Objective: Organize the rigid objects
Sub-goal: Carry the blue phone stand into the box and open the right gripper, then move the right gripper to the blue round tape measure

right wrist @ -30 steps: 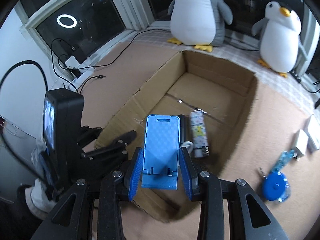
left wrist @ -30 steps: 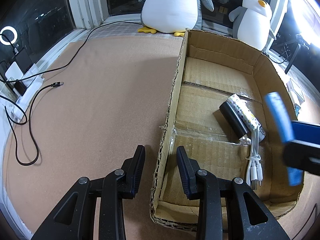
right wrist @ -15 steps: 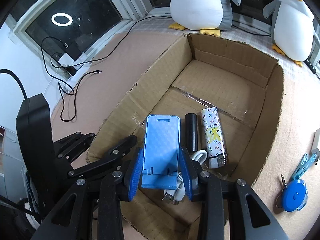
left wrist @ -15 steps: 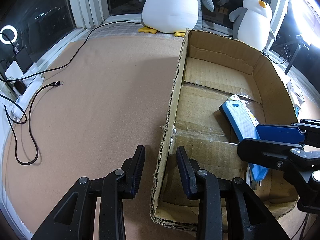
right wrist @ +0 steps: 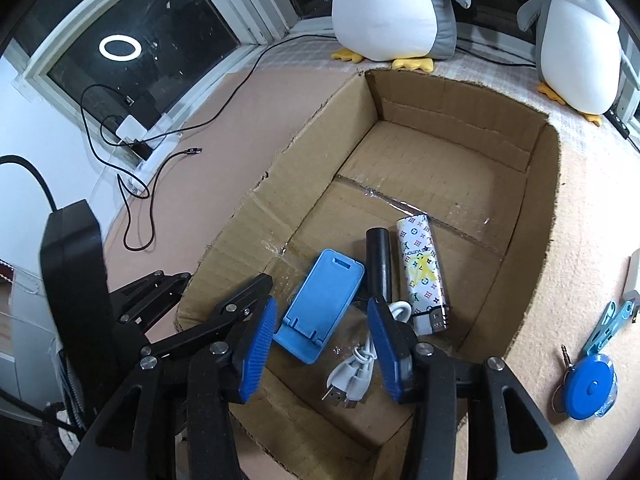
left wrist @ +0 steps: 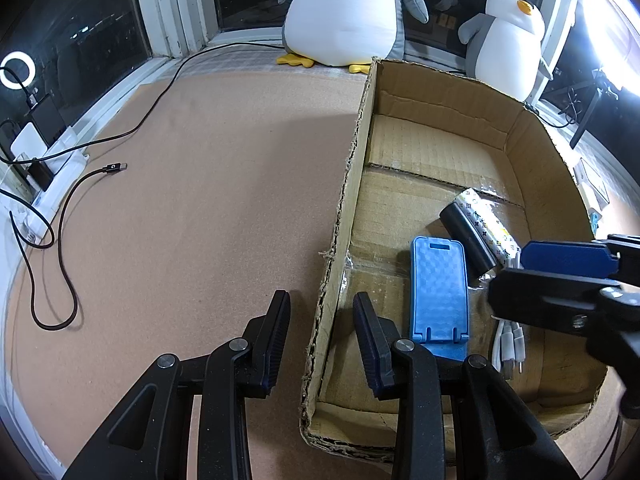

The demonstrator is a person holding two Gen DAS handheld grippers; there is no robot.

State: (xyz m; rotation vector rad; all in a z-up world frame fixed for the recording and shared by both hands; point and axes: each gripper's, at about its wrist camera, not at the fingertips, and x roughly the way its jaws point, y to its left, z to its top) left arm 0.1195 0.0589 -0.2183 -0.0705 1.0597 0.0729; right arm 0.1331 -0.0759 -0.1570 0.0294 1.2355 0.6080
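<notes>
The blue phone stand (left wrist: 439, 292) (right wrist: 322, 304) lies flat on the floor of the cardboard box (left wrist: 440, 92) (right wrist: 540, 220). My right gripper (right wrist: 322, 312) hovers open just above it, one finger on each side, not touching it. Beside the stand lie a black cylinder (right wrist: 379, 260), a white patterned lighter-shaped case (right wrist: 422, 276) and a coiled white cable (right wrist: 356, 368). My left gripper (left wrist: 322, 320) is open and straddles the box's left wall, one finger inside and one outside. The right gripper (left wrist: 560, 280) enters the left wrist view from the right.
Outside the box on the right lie a blue tape measure (right wrist: 590, 388), a light blue clip (right wrist: 604, 328) and a white charger (right wrist: 632, 276). Two plush penguins (left wrist: 348, 12) (left wrist: 506, 40) stand behind the box. A black cable (left wrist: 60, 240) loops across the mat at left.
The right gripper lowered the blue phone stand into the box, then opened and let it go; the stand now lies on the box floor. The left gripper has not moved.
</notes>
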